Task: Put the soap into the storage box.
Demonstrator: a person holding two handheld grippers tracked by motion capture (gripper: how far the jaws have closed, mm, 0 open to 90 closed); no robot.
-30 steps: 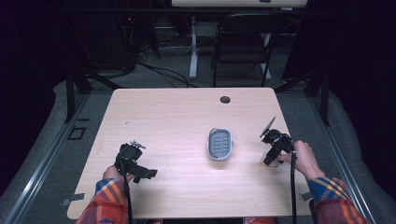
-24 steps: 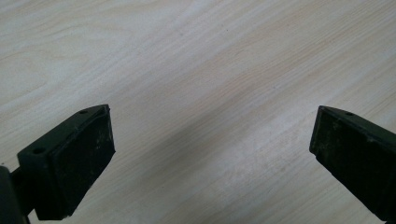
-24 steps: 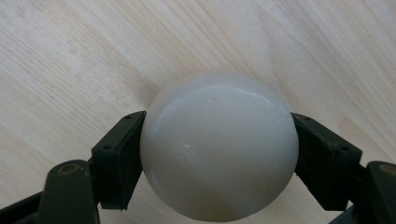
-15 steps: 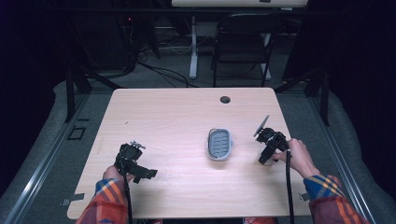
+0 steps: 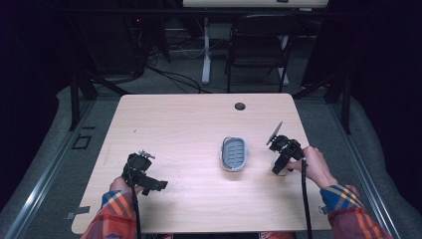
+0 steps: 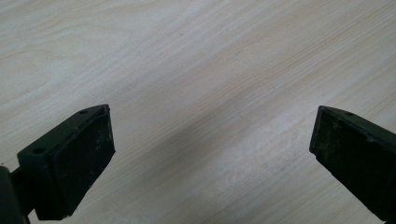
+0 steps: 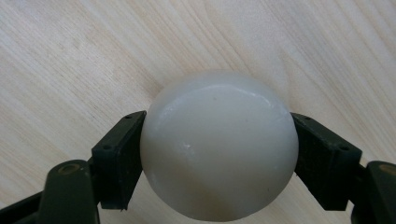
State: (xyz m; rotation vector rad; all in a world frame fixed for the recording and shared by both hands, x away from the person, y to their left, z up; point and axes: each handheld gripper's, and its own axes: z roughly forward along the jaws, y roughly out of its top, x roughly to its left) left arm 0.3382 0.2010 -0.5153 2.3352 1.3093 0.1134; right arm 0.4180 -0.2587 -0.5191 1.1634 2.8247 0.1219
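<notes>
My right gripper [image 5: 279,168] hovers just above the table to the right of a grey oval soap dish [image 5: 234,153]. In the right gripper view its jaws are shut on a white, smooth, rounded bar of soap [image 7: 219,145], one black pad [image 7: 119,156] pressing on each side. The dish holds nothing. At the front left my left gripper [image 5: 155,185] rests low over bare wood. Seen from the left gripper view, its jaws [image 6: 210,154] stand wide apart with nothing between them.
The light wooden table [image 5: 179,124] has a round cable hole [image 5: 240,106] near its far edge. A folding chair [image 5: 259,45] and desk legs stand on the floor beyond the table. The person's plaid sleeves come in at the bottom.
My right gripper has shifted a little to the left, toward the soap dish, with the soap still in it. The left gripper has stayed where it was.
</notes>
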